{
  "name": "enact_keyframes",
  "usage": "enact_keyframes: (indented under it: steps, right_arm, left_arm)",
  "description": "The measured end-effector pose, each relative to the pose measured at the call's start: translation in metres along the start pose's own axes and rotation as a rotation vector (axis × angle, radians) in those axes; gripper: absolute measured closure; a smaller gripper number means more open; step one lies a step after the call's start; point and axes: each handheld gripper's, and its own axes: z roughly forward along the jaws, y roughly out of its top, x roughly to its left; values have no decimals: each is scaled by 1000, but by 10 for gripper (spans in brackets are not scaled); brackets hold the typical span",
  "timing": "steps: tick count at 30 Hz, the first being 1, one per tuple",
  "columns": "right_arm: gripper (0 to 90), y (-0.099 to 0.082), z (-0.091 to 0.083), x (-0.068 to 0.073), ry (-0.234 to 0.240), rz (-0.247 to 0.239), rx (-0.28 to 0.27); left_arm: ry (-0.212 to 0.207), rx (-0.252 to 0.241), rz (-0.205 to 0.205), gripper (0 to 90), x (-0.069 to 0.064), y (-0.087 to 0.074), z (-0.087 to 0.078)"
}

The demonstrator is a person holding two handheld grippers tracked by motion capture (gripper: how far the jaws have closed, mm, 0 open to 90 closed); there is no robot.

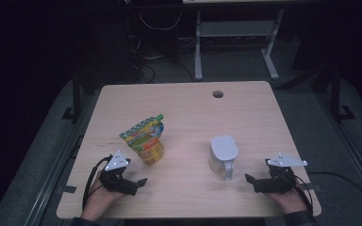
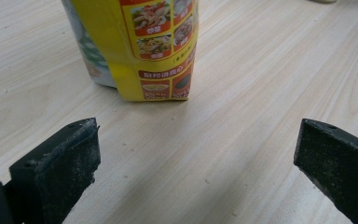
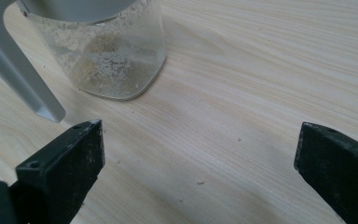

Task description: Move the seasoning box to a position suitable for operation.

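Left gripper [image 1: 140,182]: held low near the table's near edge, jaws spread wide with bare wood between them, holding nothing
Right gripper [image 1: 251,180]: likewise low by the near edge, jaws wide apart and empty
Spouted pouch [image 1: 145,139]: stands on its base just ahead of the left gripper and a little toward the middle, not touching it; printed yellow and green, spout [image 1: 159,116] at the top; in the left gripper view its base [image 2: 161,88] sits ahead of the jaws, left of their centre line
Pouch long axis: roughly upright, leaning so the spout tips away from the person and to the right
Lidded jar [image 1: 221,155]: clear glass with a grey lid, stands ahead of the right gripper and inward of it; its grey handle [image 3: 14,70] points back toward the person
Jar contents: a thin layer of pale grains at the bottom, as far as the right gripper view shows
Nearer hand: left for the pouch, right for the jar, judging by position
Table [image 1: 188,202]: pouch and jar stand well apart, wide bare wood between and beyond them; both grippers sit close to the near edge, so little room behind
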Motion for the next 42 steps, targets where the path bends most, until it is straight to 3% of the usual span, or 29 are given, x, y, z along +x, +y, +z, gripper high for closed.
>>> enact_keyframes:
  steps: [7,17,29,34,42]
  right_arm:
    - [11,-1,-2,-2,6,20,-6]
    - [11,0,-10,0,4,19,-17]
    - [12,11,-19,21,44,-17,-41]
    - [12,17,-20,29,61,-36,-58]
    - [12,22,-20,36,79,-24,-67]
  left_arm:
    - [-5,-13,-29,0,1,0,2]
    - [-10,-15,-30,0,2,1,0]
    - [-28,-19,-40,0,0,0,0]
    - [-32,-20,-25,0,-1,0,-3]
    - [-32,-25,-22,0,1,1,-5]
